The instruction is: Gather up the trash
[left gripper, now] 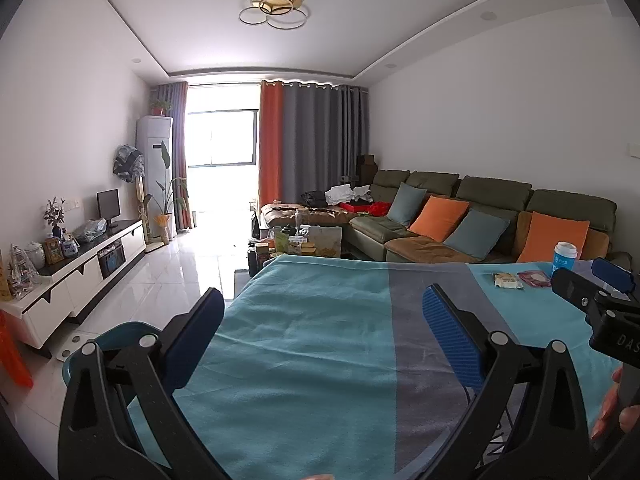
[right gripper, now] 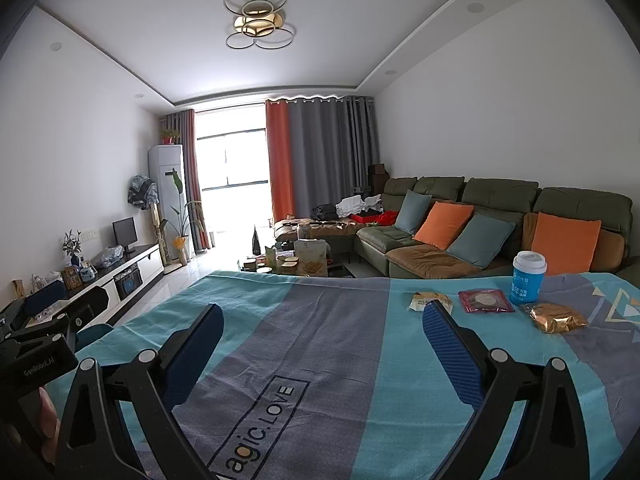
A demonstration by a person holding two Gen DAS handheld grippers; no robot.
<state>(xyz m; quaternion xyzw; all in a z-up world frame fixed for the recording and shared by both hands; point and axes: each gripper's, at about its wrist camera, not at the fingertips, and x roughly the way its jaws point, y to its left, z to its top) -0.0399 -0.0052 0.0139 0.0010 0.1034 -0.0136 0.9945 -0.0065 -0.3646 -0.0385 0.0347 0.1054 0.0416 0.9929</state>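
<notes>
From the left wrist view, the left gripper (left gripper: pixel 324 320) is spread wide and holds nothing. Under it lies a soft blanket (left gripper: pixel 304 344) with blue and grey stripes. The trash sits far off to its right and ahead: a pale snack pack (left gripper: pixel 507 281), a flat pink packet (left gripper: pixel 534 279) and a blue cup (left gripper: pixel 564 257) with a white lid. The other gripper pokes in from the right edge, closer to those things.

From the right wrist view, the right gripper (right gripper: pixel 323 326) is also spread wide and empty. The trash lies just ahead of it and to the right. The pale snack pack (right gripper: pixel 430 299) is nearest, peeking out right behind the tip of the right finger (right gripper: pixel 452 344). Its long side runs left to right. Next comes the flat pink packet (right gripper: pixel 486 301), shiny and square. Then the blue cup (right gripper: pixel 529 278), tall, round and upright. In front of the cup lies a crinkly gold wrapper (right gripper: pixel 557 317), lumpy and shiny. The right hand is the nearer one, so it looks best placed to reach first.
</notes>
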